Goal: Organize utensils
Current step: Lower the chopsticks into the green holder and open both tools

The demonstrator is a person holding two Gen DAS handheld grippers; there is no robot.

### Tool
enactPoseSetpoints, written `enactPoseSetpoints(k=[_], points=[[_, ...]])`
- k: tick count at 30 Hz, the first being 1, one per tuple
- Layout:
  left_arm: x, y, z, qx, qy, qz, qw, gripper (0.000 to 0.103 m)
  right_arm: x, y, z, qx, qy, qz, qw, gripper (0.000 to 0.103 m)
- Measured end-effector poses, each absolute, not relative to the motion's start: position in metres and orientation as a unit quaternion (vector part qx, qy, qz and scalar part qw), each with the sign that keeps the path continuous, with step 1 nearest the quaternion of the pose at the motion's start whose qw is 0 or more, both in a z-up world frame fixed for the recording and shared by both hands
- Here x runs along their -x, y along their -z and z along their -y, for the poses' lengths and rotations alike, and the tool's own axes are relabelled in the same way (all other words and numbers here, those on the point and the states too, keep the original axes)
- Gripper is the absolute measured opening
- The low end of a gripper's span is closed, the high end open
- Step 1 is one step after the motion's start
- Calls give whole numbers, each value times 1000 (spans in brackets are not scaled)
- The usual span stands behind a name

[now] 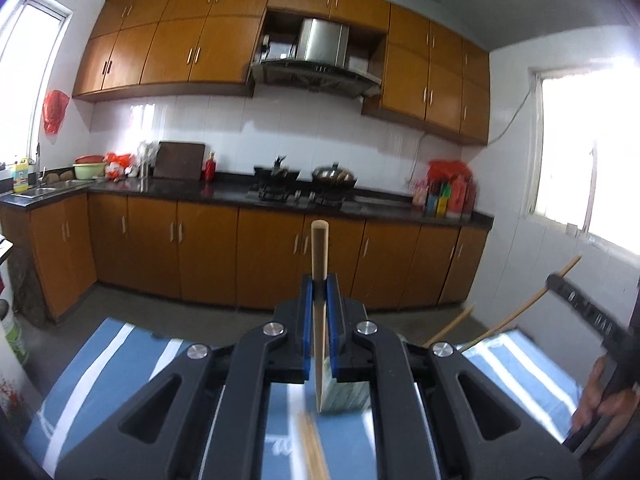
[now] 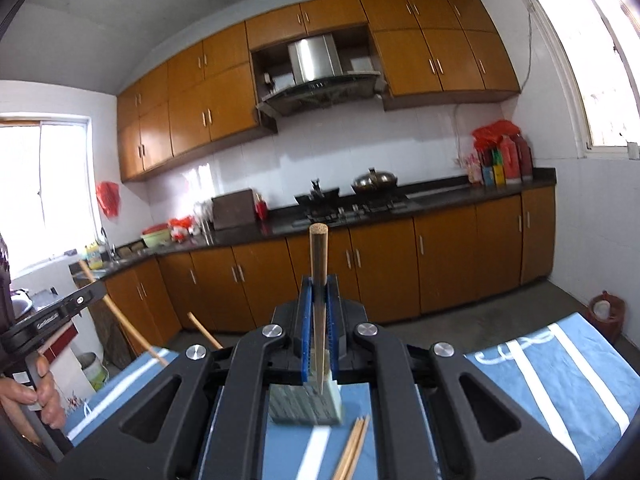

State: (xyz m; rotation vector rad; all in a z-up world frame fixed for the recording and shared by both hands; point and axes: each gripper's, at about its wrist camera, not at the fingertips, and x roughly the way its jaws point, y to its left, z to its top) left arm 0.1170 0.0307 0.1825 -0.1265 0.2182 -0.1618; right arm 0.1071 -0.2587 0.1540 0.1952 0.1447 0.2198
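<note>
My left gripper (image 1: 320, 286) is shut on a wooden chopstick (image 1: 320, 248) that stands nearly upright between its blue pads, held above the blue striped cloth (image 1: 120, 360). My right gripper (image 2: 320, 286) is shut the same way on a second chopstick (image 2: 319, 252). Under both sits a grey-green block-shaped holder (image 1: 352, 396) (image 2: 296, 404). Loose chopsticks (image 1: 314, 452) (image 2: 354, 444) lie on the cloth in front of it. Each view shows the other gripper (image 1: 556, 280) (image 2: 96, 290) at its edge, gripping a slanted stick. Another stick (image 1: 450, 326) (image 2: 204, 330) pokes up behind the gripper bodies.
A person's hands (image 1: 600, 404) (image 2: 36, 392) grip the handles. Beyond the table there is bare floor, then orange base cabinets (image 1: 208, 252) under a dark counter with a stove and wok (image 1: 334, 176). A red container (image 2: 606, 312) stands on the floor at the right.
</note>
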Motion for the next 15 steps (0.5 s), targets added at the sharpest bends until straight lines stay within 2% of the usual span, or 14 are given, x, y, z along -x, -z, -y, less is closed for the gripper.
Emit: enactPoseSetpoints(k=[7,15], points=[[-148,-205,3,80,74,-60,992,8,-135,-155,251,-106,-111,-66,986,7],[-196,-170,20,84,67,-83,991,8,-173,-131,241,-109,-117,-102,982,7]])
